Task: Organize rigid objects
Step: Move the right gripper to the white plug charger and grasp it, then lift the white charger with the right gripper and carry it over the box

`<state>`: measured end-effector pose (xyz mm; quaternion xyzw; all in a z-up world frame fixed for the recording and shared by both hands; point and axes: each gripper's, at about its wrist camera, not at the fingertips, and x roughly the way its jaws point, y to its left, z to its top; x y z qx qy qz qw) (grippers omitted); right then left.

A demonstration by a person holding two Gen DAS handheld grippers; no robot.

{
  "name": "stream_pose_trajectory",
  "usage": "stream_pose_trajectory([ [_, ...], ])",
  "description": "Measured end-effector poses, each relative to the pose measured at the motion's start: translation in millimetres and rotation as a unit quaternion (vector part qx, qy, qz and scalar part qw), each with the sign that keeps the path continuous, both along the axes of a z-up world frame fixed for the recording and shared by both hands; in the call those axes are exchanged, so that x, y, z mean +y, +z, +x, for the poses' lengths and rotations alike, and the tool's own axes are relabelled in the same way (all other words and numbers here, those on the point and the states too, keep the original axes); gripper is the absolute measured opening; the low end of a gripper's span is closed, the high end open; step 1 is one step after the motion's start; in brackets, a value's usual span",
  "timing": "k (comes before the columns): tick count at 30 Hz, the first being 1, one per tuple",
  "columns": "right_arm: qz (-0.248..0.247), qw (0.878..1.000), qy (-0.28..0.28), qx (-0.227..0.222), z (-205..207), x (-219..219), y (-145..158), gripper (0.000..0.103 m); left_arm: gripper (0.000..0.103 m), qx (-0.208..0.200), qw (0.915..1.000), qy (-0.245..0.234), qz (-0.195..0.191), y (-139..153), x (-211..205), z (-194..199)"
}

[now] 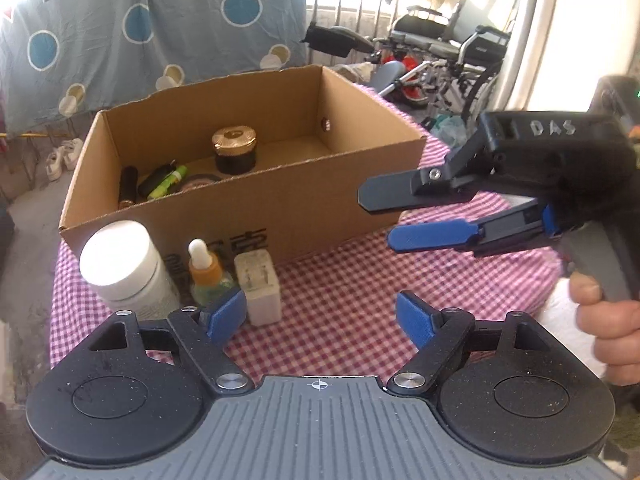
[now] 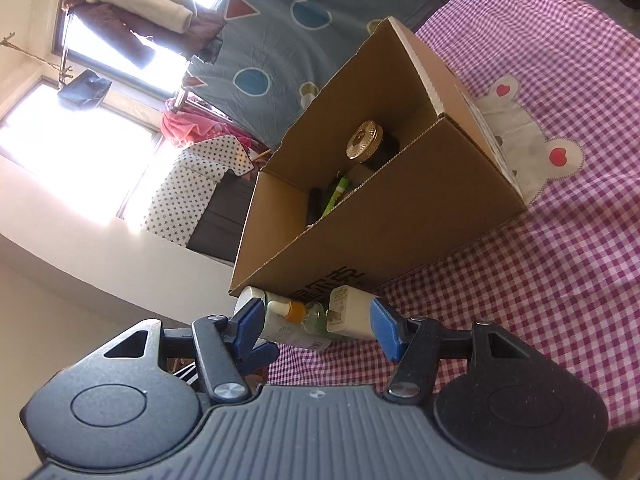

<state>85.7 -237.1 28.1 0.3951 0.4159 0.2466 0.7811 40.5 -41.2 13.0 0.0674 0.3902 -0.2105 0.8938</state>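
**Three items wait outside the box**

The white jar [image 1: 120, 264], dropper bottle [image 1: 206, 270] and white charger [image 1: 258, 288] stand against the cardboard box [image 1: 280, 200] near the bench's [image 1: 340, 280] left edge. The left gripper [image 1: 320, 316] and right gripper [image 1: 384, 216] are both released, fingers empty.

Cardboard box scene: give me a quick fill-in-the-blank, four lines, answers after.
1. The jar with the gold lid stands inside the ____.
2. The dropper bottle stands between the white bottle and the white ____.
3. The tablecloth has a pink and white ____ pattern.
4. Both the left claw and the right claw hold ____.

Answers: cardboard box; charger; checked; nothing
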Motion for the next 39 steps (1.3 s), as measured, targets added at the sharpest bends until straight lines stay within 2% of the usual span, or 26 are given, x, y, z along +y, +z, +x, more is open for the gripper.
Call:
stream_pose_trajectory([
  [4,-0.006,1.0,0.004,0.01,6,9,-7,0.061,0.071,-0.005,0.9994,0.022,0.025,-20,-1,4],
  [10,-0.013,0.999,0.01,0.028,23,22,-18,0.056,0.059,-0.025,0.9985,0.035,0.034,-33,1,11],
  [22,-0.017,0.997,0.038,0.066,66,51,-47,0.05,0.042,-0.02,0.9977,0.053,0.038,-52,-1,23],
  [32,-0.017,0.995,0.046,0.089,77,62,-62,0.05,0.038,0.005,0.9974,0.071,0.009,-62,8,39],
  [39,-0.016,0.995,0.035,0.097,68,46,-65,0.05,0.039,0.012,0.9985,0.05,-0.02,-58,13,39],
])
